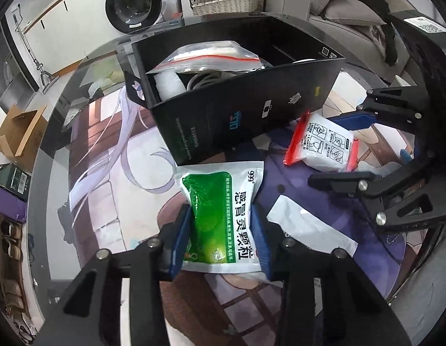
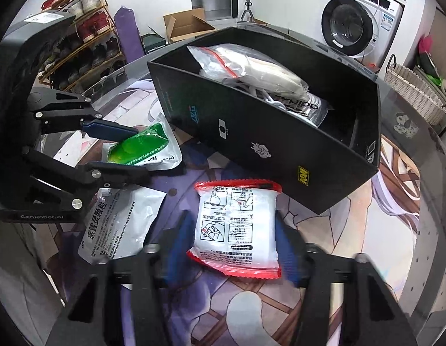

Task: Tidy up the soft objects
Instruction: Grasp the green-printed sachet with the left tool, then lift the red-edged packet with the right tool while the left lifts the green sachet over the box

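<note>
Left wrist view: my left gripper [image 1: 221,236] pinches one green-and-white pouch [image 1: 220,216], its blue pads [image 1: 182,239] pressed into both sides so the pack bulges between them. Just beyond it stands one black box [image 1: 246,106], open-topped, holding a zip bag [image 1: 211,57]. To the right lies one red-edged white packet [image 1: 323,144], with my right gripper [image 1: 355,150] straddling it. One flat white pouch [image 1: 309,225] lies near right on the printed mat [image 1: 116,190].

Right wrist view: my right gripper [image 2: 231,245] brackets the red-edged packet [image 2: 237,227]; whether its pads press on it I cannot tell. The box's near wall [image 2: 251,144] stands just past the packet's far edge. Left of it, the white pouch [image 2: 119,225] sits just beside the green pouch [image 2: 139,147], leaving a narrow strip of mat [image 2: 182,173] between packs.
</note>
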`<state>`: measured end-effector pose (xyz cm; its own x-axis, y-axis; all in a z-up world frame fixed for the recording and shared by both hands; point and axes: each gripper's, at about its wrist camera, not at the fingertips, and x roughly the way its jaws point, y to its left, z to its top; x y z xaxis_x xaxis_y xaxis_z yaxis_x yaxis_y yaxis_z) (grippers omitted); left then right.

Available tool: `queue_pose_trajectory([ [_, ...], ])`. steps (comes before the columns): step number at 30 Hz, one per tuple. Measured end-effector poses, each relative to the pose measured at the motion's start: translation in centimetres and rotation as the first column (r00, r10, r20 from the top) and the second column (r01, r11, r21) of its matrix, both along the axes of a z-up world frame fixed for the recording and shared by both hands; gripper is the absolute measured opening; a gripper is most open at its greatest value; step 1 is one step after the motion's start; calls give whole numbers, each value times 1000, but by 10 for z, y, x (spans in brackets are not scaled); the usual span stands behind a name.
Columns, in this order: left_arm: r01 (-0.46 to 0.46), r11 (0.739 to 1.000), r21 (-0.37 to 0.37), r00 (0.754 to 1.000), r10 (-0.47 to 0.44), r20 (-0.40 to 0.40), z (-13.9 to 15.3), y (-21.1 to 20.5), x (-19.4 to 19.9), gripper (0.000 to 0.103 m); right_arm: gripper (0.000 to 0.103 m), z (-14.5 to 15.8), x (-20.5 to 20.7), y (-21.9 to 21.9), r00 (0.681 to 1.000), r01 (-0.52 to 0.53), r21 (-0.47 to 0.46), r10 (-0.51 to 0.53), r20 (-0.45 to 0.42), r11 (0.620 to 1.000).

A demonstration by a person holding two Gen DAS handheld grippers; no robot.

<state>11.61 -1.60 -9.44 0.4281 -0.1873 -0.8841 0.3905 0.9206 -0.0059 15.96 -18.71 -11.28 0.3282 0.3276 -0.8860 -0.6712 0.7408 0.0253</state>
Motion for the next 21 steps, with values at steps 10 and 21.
queue_pose_trajectory([
  [10,2,1000,17,1000,-3,17,2,-12,-2,22,42,7,-9,-1,999,-28,29,27,18,999],
  [21,7,1000,16,999,-8,35,5,-14,-4,20,42,13,-7,-3,999,-34,48,33,15,998],
])
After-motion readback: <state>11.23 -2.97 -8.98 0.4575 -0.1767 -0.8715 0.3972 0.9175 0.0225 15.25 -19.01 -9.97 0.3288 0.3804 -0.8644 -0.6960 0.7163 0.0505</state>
